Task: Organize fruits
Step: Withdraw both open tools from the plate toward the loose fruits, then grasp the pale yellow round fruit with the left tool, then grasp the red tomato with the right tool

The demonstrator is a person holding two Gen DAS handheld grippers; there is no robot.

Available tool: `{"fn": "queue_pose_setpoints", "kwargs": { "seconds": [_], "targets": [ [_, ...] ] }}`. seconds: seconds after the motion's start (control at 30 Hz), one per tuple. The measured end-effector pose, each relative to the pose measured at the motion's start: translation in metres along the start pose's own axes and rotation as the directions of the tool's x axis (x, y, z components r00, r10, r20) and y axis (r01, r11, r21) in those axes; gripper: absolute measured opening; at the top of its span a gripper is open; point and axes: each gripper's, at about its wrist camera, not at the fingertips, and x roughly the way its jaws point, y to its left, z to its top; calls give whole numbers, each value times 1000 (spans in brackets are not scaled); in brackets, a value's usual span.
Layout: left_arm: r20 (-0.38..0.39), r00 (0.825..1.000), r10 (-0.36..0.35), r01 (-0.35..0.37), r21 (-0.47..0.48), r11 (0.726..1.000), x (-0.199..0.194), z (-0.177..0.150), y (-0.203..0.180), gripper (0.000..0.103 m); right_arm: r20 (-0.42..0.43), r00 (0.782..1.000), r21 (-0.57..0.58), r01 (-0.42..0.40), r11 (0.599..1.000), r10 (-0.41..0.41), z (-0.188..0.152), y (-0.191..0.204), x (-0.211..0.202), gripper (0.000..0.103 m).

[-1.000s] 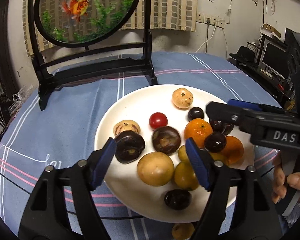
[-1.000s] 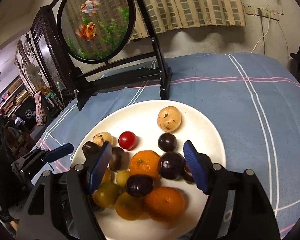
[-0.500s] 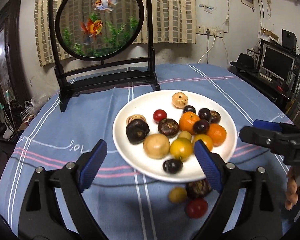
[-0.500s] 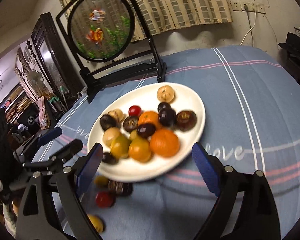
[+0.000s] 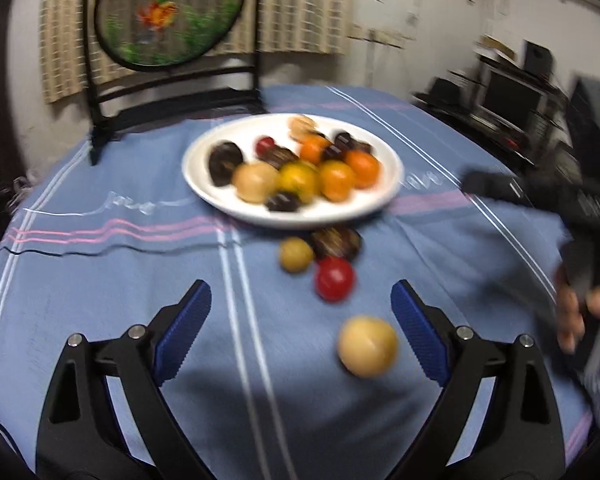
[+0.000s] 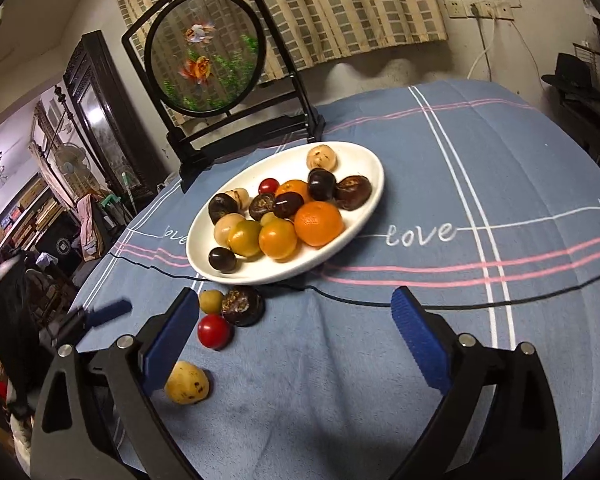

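A white plate holds several fruits: oranges, dark plums, a red tomato, pale round ones. In front of it on the blue cloth lie a small yellow fruit, a dark brown fruit, a red tomato and a pale yellow fruit. My left gripper is opening wide, nothing between its pads; the pale fruit lies near its right finger. My right gripper is also opening, empty, with the loose fruits by its left finger.
A black-framed round screen with painted goldfish stands behind the plate. The left gripper shows at the left of the right wrist view. A hand holds the right gripper at the left wrist view's right edge. Furniture surrounds the table.
Both grippers have drawn back from over the plate toward the table's near side and opened wider. Loose fruits in front of the plate came into view.
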Motion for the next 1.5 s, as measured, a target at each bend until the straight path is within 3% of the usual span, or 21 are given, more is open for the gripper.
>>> {"fn": "queue_pose_setpoints", "kwargs": {
  "seconds": [0.4,0.63,0.7,0.8,0.9,1.1,1.23,1.37,1.5],
  "targets": [
    [-67,989,-135,141,102,985,8,-11,-28,92,-43,999,40,13,999,-11,-2,-3,2,101],
    [-167,964,-206,221,73,973,27,-14,-29,58,-55,998,37,13,999,-11,-3,-2,4,101],
    [-175,962,-209,223,64,973,29,-14,-29,57,-63,998,42,17,999,-14,-3,-3,5,101],
    [-175,963,-205,219,64,974,30,-14,-29,55,-69,998,42,17,999,-14,-5,-2,7,101],
    [-156,972,-175,188,73,979,25,-14,-29,37,-66,998,23,13,1000,-12,-6,1,8,101],
    [-118,986,-120,125,39,991,13,-13,-14,38,-106,994,-56,8,998,-14,-15,17,22,101],
    [-96,994,-46,46,-9,999,6,-12,8,37,-140,990,-160,-28,987,5,-27,42,33,101],
    [-114,993,-12,5,-62,998,9,-14,28,37,-174,985,-234,-61,970,20,-33,67,45,100],
    [-119,993,-3,-7,-82,997,7,-16,37,37,-214,976,-226,-94,970,44,-33,73,58,93]
  ]
}}
